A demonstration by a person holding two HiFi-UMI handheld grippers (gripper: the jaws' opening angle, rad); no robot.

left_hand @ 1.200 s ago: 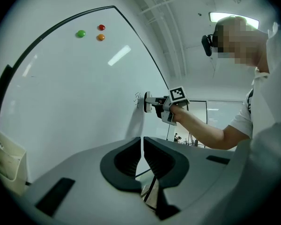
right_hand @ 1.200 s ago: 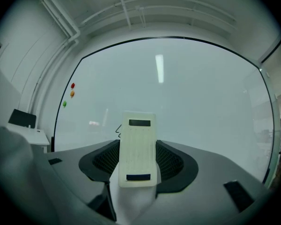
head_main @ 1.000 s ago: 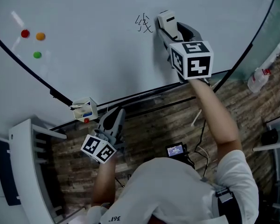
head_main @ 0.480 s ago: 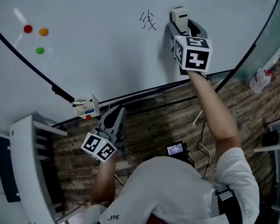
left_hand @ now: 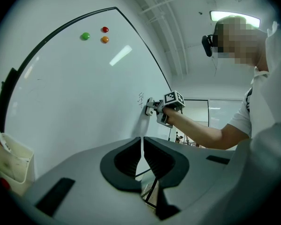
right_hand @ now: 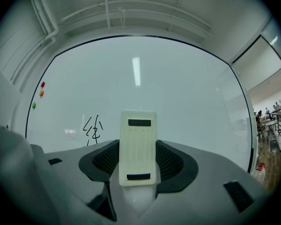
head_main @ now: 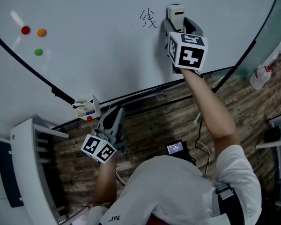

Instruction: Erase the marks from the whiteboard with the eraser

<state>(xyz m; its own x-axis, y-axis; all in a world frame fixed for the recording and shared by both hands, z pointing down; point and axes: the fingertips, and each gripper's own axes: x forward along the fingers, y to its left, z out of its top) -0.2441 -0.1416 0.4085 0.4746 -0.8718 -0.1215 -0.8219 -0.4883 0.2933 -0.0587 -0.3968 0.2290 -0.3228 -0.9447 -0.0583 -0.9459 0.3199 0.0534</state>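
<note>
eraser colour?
Cream-white eraser with two dark rectangular patches; clearest in the right gripper view.

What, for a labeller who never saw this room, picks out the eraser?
Find the big whiteboard and the black scribble near its middle. Just right of it, the eraser is the cream rectangular block clamped in the right hand-held gripper, unlike the small round magnets far left.

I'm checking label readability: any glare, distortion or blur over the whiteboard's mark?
Right gripper view: a ceiling-light streak glares on the whiteboard above the eraser, clear of the sharp black mark; fisheye bends the board's edge. Left gripper view: similar streak, mark tiny. Head view: faint streak far left, mark legible.
</note>
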